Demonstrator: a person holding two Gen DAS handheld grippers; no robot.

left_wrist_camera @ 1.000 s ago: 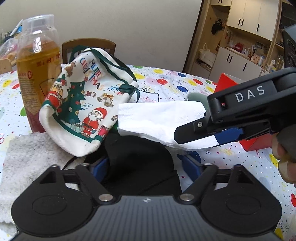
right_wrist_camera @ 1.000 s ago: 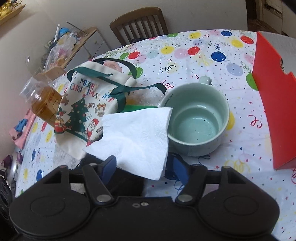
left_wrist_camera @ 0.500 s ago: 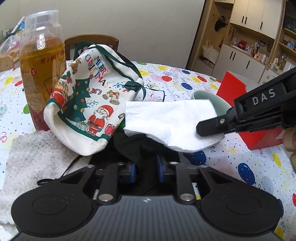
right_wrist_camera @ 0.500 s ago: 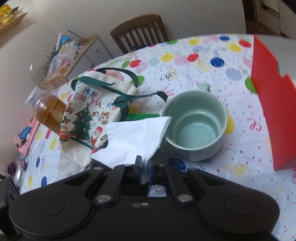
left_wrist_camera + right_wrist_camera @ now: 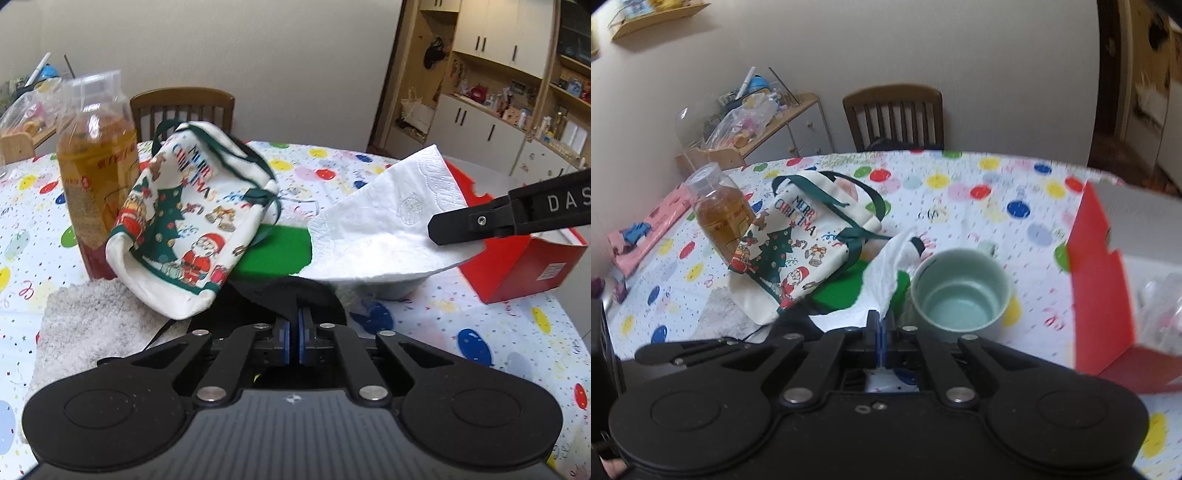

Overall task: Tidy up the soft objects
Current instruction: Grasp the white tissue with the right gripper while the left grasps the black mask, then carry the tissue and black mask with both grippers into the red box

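left gripper (image 5: 294,334) clamps black cloth (image 5: 295,295) — right gripper (image 5: 882,338) pinches raised napkin (image 5: 388,229)

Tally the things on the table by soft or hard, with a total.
Soft: 5 (Christmas bag, white napkin, grey towel, black cloth, green cloth)
Hard: 3 (bottle, mug, red box)
Total: 8

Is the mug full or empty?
Empty. The right wrist view looks straight into the mug and shows its bare pale-green bottom, with no liquid; the napkin hangs beside its rim.
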